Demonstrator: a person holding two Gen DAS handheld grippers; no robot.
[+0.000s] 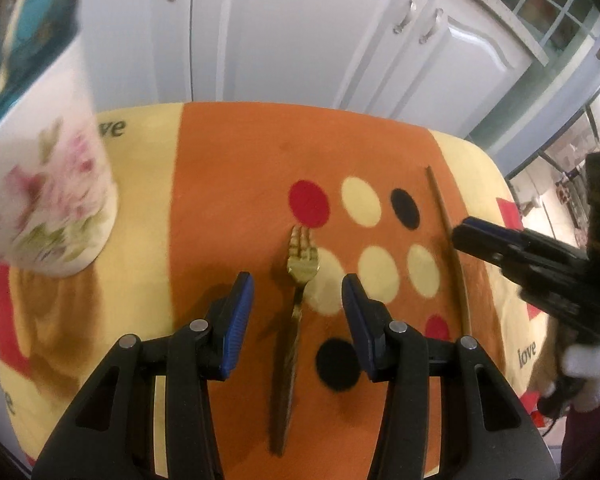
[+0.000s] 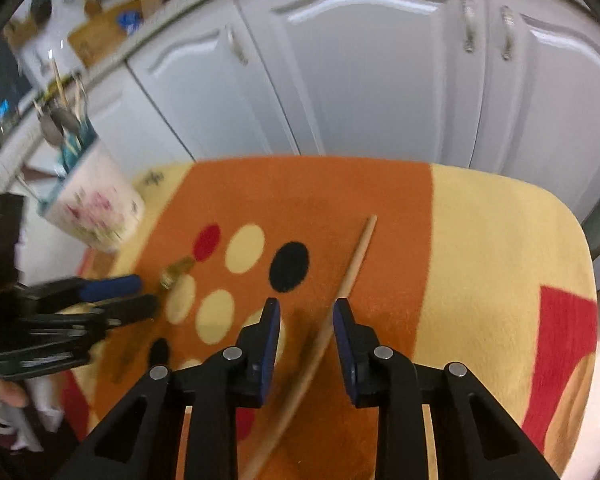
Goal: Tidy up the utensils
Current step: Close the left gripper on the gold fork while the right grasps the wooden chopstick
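Observation:
A gold fork (image 1: pixel 300 272) with a dark handle lies on the orange cloth, tines pointing away. My left gripper (image 1: pixel 298 300) is open, its jaws either side of the fork's neck, just above it. A wooden chopstick (image 2: pixel 332 320) lies on the cloth to the right. My right gripper (image 2: pixel 306 340) is open with the chopstick between its jaws. The chopstick (image 1: pixel 444 220) and right gripper (image 1: pixel 500 248) also show in the left wrist view. A floral white utensil holder (image 2: pixel 96 208) with several utensils in it stands at the far left; it also shows in the left wrist view (image 1: pixel 48 188).
The small table carries an orange, yellow and red cloth (image 2: pixel 480 260) with dots. White cabinet doors (image 2: pixel 360 80) stand close behind the table. A counter with items (image 2: pixel 100 28) runs at the upper left. The left gripper (image 2: pixel 100 300) shows at the left of the right wrist view.

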